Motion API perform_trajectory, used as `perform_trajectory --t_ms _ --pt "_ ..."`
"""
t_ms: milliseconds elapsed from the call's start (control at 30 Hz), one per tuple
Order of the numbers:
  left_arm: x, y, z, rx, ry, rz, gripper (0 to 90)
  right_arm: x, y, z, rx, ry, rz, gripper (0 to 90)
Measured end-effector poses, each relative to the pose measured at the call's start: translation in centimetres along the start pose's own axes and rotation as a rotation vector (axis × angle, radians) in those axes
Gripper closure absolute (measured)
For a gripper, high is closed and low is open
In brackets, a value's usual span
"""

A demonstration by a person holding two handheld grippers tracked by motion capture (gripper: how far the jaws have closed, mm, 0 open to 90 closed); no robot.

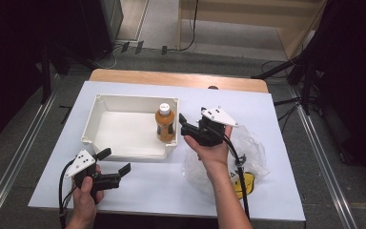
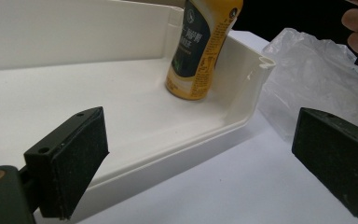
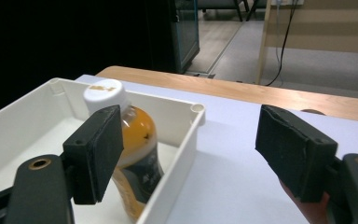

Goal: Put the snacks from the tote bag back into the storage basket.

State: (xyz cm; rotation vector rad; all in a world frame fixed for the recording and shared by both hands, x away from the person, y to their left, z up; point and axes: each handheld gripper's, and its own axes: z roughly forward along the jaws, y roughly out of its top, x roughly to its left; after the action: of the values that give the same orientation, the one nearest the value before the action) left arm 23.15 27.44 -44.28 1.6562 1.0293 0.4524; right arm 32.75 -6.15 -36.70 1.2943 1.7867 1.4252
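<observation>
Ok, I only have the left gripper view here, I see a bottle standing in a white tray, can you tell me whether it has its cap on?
Observer: Yes. The bottle has a white cap, seen from the high view.
Operator: Where in the tray is it?
Observer: At the right side of the tray, close to the right wall, about midway along it.
Operator: And where's the right gripper?
Observer: The right gripper is open, just right of the tray's right wall, level with the bottle, holding nothing.
Operator: What's that plastic on my right?
Observer: A clear plastic bag lying on the table under the right forearm, with something yellow and black inside near its front edge.
</observation>
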Motion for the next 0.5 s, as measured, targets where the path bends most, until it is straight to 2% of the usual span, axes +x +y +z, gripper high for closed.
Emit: perform_trajectory --t_ms 367,500 --pt "-0.1 0.0 0.1 0.004 -0.001 0.003 3.7 -2.5 -1.1 -1.9 -0.009 -0.043 0.027 24.1" --pt "-0.1 -0.1 0.1 0.005 -0.001 0.001 3.7 -2.9 -1.4 -2.2 -0.008 -0.047 0.032 24.1"
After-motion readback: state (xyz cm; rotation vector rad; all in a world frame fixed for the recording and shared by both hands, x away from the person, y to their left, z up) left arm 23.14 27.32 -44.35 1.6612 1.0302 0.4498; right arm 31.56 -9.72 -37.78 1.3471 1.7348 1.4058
